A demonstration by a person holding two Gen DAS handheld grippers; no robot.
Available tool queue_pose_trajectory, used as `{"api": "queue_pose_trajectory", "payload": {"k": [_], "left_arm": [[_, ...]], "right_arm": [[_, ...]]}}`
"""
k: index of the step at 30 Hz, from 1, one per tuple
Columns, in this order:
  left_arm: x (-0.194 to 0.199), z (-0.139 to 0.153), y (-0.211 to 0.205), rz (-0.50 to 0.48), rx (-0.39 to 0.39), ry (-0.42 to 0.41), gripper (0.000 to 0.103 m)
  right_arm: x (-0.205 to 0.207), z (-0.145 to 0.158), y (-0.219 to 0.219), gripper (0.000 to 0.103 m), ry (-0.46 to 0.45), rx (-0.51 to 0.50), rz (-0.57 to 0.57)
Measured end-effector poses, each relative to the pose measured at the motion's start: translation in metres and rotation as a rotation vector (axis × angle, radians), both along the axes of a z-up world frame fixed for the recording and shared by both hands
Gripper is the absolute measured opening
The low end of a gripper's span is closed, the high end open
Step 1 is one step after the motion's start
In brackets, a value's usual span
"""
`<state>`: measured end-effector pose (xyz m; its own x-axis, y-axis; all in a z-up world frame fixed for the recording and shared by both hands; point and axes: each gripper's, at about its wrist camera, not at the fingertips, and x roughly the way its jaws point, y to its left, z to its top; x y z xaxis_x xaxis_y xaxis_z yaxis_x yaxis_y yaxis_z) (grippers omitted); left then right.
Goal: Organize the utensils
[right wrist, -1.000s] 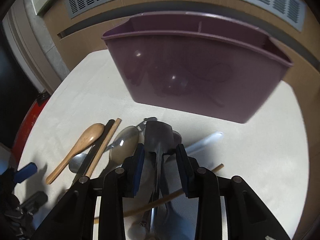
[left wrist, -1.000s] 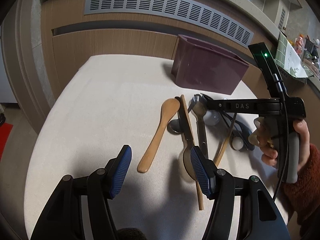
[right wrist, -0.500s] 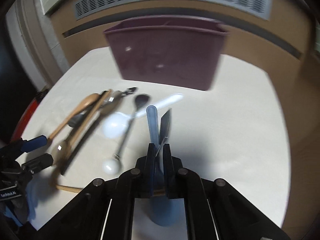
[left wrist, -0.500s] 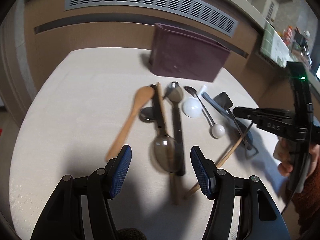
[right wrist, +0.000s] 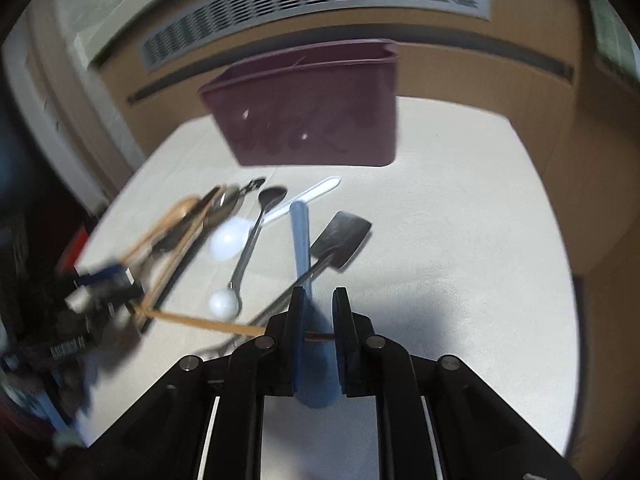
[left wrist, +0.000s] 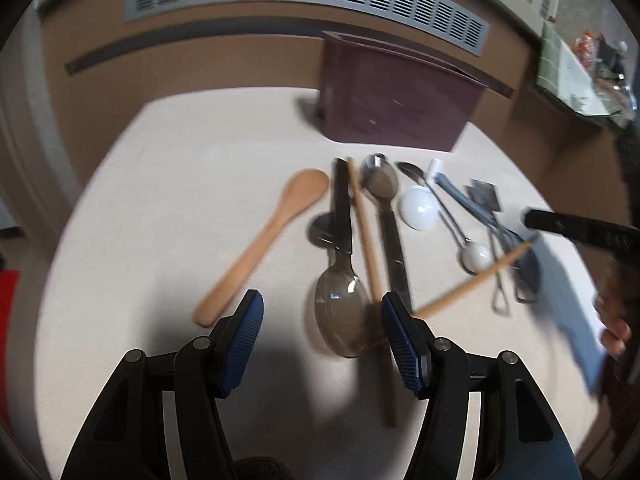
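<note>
Left tongs [left wrist: 322, 344] hang released, blue ribbed pads spread wide, above a cream cloth-covered table [left wrist: 168, 208]. Ahead and to their left lies a pale wooden spoon [left wrist: 272, 240], matte, on a slant. Straight ahead, a smoky translucent plastic spoon [left wrist: 342, 312] rests with its glossy bowl just in front of the open jaws and its dark flat handle running away from them. A thin wooden chopstick [left wrist: 366, 236] lies just beside it, nearly parallel. Further right sit a round white ladle [left wrist: 418, 208] and a slim metal spoon [right wrist: 250, 248].

Right tongs [right wrist: 319, 296] appear clenched on a blue-handled utensil [right wrist: 300, 236]: its smooth plastic handle fills the narrow gap between the jaws and its long axis points forward along the fingers. A black flat-bladed spatula [right wrist: 342, 240] lies just right of that handle, its wire shank passing left of the jaws, apparently outside the grip.

The maroon plastic utensil caddy [right wrist: 316, 120], glossy, open-topped and divided inside, stands upright dead ahead of the right tongs, beyond the blue handle's tip. The right hand is the nearer one, so a lift and a forward carry would likely suit.
</note>
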<state>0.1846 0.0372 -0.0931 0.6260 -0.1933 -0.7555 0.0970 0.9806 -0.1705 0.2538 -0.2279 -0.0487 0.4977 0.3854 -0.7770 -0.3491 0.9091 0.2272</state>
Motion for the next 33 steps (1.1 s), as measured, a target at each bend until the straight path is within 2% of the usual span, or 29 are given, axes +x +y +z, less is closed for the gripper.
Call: {"api": "queue_pose_trajectory", "payload": {"k": [3, 6, 11, 14, 15, 16, 19, 21, 25, 29, 31, 33], "left_arm": [[0.001, 0.001, -0.001, -0.006, -0.006, 0.002, 0.062], [0.000, 0.002, -0.001, -0.008, -0.014, -0.002, 0.062], [0.001, 0.002, 0.000, -0.003, -0.037, -0.003, 0.062], [0.000, 0.003, 0.000, 0.002, -0.036, -0.009, 0.062], [-0.001, 0.003, 0.000, 0.005, -0.035, -0.013, 0.062], [-0.001, 0.004, 0.000, 0.008, -0.033, -0.018, 0.062], [-0.002, 0.003, 0.001, 0.016, -0.015, -0.011, 0.062], [-0.002, 0.001, 0.001, 0.019, -0.012, -0.003, 0.062], [-0.002, 0.000, 0.001, 0.022, -0.026, -0.006, 0.062], [-0.002, 0.003, 0.002, 0.019, -0.046, -0.008, 0.062], [-0.002, 0.005, 0.001, 0.022, -0.046, -0.013, 0.062], [-0.002, 0.008, 0.002, 0.024, -0.043, -0.021, 0.062]], "right_arm": [[0.023, -0.004, -0.014, 0.015, 0.087, 0.144, -0.056], [0.046, -0.015, -0.022, 0.015, 0.169, 0.230, -0.097], [0.072, -0.033, -0.015, 0.016, 0.276, 0.312, -0.075], [0.077, -0.031, 0.000, 0.015, 0.262, 0.298, -0.052], [0.076, -0.028, 0.008, 0.010, 0.241, 0.269, -0.037], [0.073, -0.024, 0.013, 0.005, 0.208, 0.237, -0.027], [0.060, -0.008, 0.024, 0.005, 0.090, 0.122, -0.018], [0.055, -0.002, 0.019, 0.007, 0.052, 0.101, -0.031], [0.049, -0.007, -0.003, 0.010, 0.064, 0.103, -0.079], [0.056, -0.036, -0.014, 0.011, 0.190, 0.191, -0.119], [0.058, -0.040, -0.014, 0.014, 0.187, 0.256, -0.140], [0.062, -0.040, -0.007, 0.019, 0.184, 0.261, -0.141]]}}
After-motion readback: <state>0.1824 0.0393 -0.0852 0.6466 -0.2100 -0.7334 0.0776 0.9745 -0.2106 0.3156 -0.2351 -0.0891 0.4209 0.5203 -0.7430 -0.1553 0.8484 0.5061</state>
